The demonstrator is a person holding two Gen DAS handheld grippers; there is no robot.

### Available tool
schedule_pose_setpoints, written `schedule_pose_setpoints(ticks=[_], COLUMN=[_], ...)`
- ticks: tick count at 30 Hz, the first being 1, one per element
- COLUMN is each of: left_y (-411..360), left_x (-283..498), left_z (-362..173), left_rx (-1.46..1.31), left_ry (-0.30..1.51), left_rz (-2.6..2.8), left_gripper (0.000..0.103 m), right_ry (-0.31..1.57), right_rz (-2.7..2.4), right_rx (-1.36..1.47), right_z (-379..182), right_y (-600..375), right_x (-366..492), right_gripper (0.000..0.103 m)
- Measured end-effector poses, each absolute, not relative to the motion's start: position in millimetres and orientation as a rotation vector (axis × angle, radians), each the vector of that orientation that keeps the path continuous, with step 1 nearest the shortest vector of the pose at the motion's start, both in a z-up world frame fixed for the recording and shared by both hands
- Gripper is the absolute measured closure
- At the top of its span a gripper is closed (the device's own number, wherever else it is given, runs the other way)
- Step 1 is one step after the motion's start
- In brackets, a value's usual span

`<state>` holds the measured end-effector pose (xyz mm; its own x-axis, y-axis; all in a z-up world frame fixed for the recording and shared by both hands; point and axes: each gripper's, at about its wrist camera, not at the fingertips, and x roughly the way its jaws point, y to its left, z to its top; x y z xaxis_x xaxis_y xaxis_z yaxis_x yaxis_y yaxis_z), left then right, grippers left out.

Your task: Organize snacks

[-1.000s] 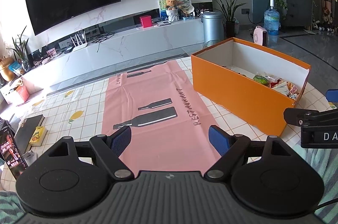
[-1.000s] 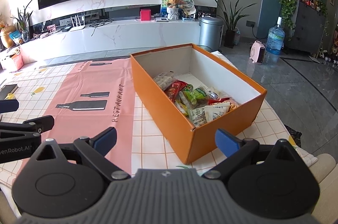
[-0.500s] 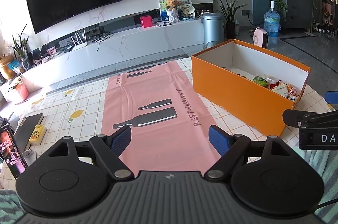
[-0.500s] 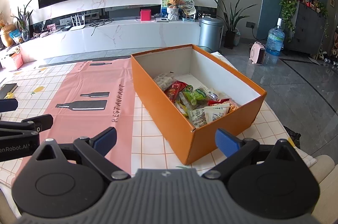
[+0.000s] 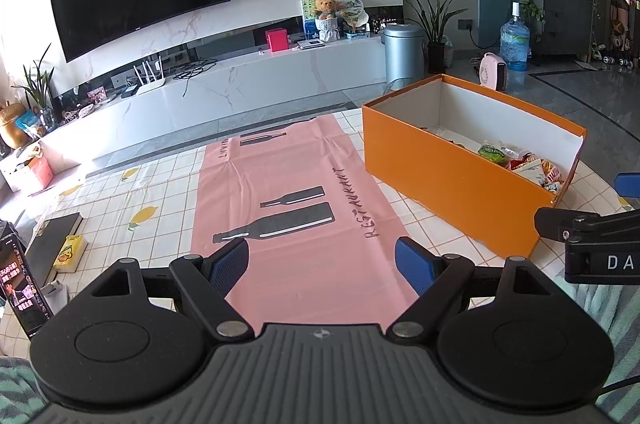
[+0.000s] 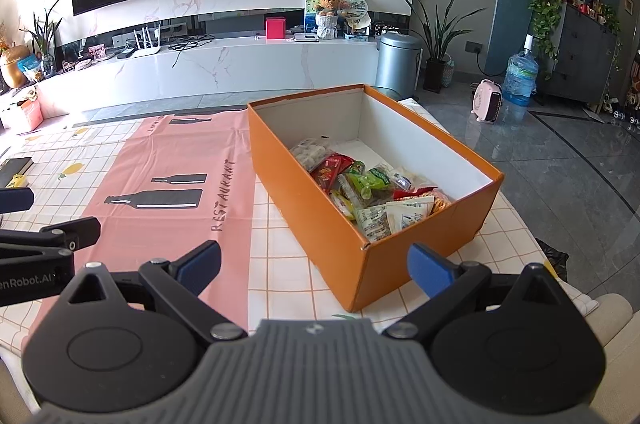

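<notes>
An open orange box [image 6: 320, 224] stands on the table, right of a pink mat [image 6: 168, 175]. Several snack packets [image 6: 368, 187] lie inside it, red, green and white. The box also shows at the right of the left wrist view [image 5: 452, 179], with packets [image 5: 520, 163] at its near end. My left gripper [image 5: 322, 264] is open and empty above the pink mat [image 5: 296, 183]. My right gripper [image 6: 316, 268] is open and empty, just before the box's near corner. Each gripper shows at the edge of the other's view.
The table has a chequered cloth [image 5: 132, 207]. A yellow packet [image 5: 70, 252], a dark book [image 5: 52, 244] and a phone [image 5: 20, 288] lie at its left edge. A white TV bench [image 6: 208, 67], bin [image 6: 398, 63] and grey floor lie beyond.
Both grippers have stayed open and nearly still. The views have shifted only slightly.
</notes>
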<state>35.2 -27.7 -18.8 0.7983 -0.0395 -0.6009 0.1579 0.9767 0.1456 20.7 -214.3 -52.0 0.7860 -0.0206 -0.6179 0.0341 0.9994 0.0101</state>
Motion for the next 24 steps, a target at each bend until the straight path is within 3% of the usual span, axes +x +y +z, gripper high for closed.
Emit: schedule_pose_setpoints(ticks=[24], left_y=[-27.2], left_x=[34.8], left_z=[-18.2], left_rx=[0.189], left_ry=[0.639], left_rz=[-0.106], left_gripper=[0.006], right_ry=[0.666], right_rz=[-0.03], right_rx=[0.017], right_z=[-50.4], right_y=[-214.9], right_x=[19.7], right_gripper=[0.006])
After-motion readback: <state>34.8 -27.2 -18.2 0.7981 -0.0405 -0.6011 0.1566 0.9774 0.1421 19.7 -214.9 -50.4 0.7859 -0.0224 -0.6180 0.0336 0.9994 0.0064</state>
